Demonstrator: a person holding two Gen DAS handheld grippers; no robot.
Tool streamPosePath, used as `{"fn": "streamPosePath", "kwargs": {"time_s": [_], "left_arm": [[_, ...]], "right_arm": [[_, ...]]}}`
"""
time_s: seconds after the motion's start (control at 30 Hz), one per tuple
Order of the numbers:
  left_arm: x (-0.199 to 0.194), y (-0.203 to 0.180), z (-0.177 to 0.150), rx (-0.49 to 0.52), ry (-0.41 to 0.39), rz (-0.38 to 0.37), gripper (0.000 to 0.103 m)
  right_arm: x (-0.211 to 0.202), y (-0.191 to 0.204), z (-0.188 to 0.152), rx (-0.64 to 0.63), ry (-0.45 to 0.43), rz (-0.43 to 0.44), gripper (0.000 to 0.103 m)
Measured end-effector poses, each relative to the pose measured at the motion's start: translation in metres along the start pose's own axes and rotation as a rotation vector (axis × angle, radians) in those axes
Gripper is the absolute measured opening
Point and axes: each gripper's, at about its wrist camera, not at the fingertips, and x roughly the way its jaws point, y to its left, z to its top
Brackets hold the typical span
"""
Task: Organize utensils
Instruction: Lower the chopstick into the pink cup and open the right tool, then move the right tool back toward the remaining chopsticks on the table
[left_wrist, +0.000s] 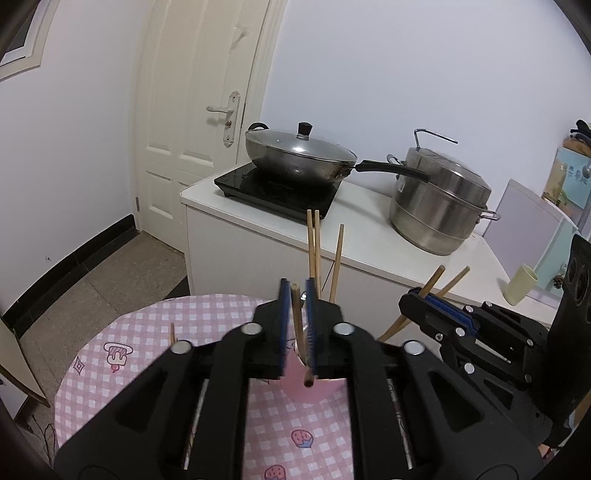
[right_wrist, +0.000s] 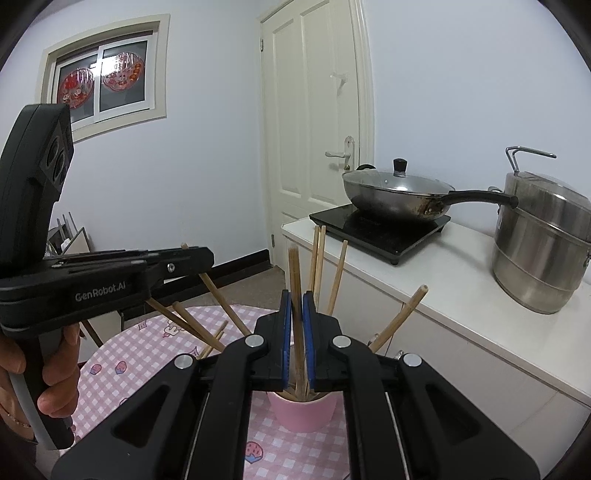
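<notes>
Over the pink cup (right_wrist: 303, 411) on the checked desk (right_wrist: 110, 365), both grippers bring chopsticks in.

The cup stands near the desk's edge closest to the white counter with the wok (right_wrist: 397, 197), and it already holds several chopsticks (right_wrist: 334, 275) that fan out above its rim. The left gripper (left_wrist: 296, 295) has one chopstick (left_wrist: 300, 332) between its fingers above the cup; the fingers are slightly apart and look to have eased off, so I judge it is being let go into the cup. The right gripper (right_wrist: 296, 306) has its fingers clamped on a chopstick (right_wrist: 294, 295) standing upright over the cup. One more stick end (left_wrist: 171, 332) shows on the desk to the left of the cup, so some sorting seems left.
</notes>
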Motion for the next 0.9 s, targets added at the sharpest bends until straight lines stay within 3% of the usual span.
{"fn": "streamPosePath", "kwargs": {"time_s": [0.33,0.43,0.63,0.73,0.9], "left_arm": [[-0.026,-0.004,-0.006,0.011,-0.026,0.011,0.019],[-0.036,-0.007,-0.008,0.022,-0.034,0.025,0.028],[-0.058,-0.011,-0.014,0.045,-0.051,0.04,0.033],[-0.068,-0.012,-0.017,0.055,-0.073,0.045,0.05],[-0.088,-0.011,-0.023,0.078,-0.104,0.073,0.05]], "right_arm": [[-0.02,0.011,0.0,-0.015,-0.027,0.003,0.01],[-0.025,0.014,-0.002,-0.017,-0.031,-0.001,0.016],[-0.038,0.024,-0.002,-0.028,-0.048,-0.003,0.018],[-0.044,0.033,-0.001,-0.045,-0.059,0.002,0.018],[-0.049,0.05,0.001,-0.077,-0.076,0.016,0.019]]}}
